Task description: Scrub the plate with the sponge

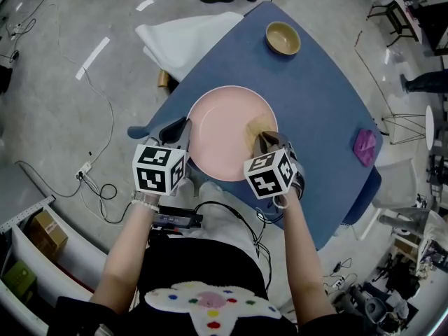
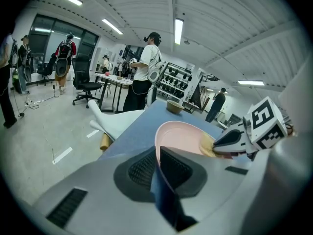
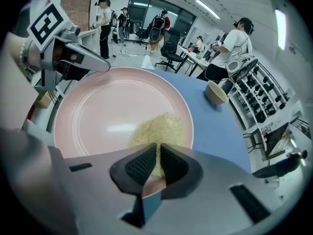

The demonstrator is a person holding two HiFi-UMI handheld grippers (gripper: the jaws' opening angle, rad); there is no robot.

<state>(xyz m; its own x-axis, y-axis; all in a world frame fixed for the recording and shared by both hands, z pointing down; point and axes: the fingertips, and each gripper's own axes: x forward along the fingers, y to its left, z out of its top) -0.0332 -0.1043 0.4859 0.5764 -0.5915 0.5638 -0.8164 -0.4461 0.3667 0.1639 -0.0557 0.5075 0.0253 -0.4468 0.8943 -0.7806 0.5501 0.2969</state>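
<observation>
Between the jaws of the right hand-held gripper (image 3: 157,153), a yellow sponge (image 3: 159,129) is sitting pinched. The two dark pads are closing on its near end while the rest of it is lying flat on the pink plate (image 3: 112,116) just ahead of the tips. Across the plate from that gripper, to its left, the left hand-held gripper (image 2: 157,153) is clamping the plate's rim: in its own view the thin pink edge is running straight in between the pads, which are pressing onto it from both sides. Ahead of both grippers the plate is resting on the blue bench (image 1: 315,103), near the person's edge of it, and the sponge is lying on the plate's right part, close to the rim nearest the right hand-held gripper. Beyond the plate, well apart from either gripper, a tan bowl (image 1: 283,38) is standing upright near the bench's far corner. Far to the right of the right hand-held gripper, a small purple object (image 1: 365,148) is lying by the bench's right edge; what it is cannot be told. Beyond the left hand-held gripper, off the bench's left side, something covered in white cloth (image 1: 185,37) is standing on the floor.
</observation>
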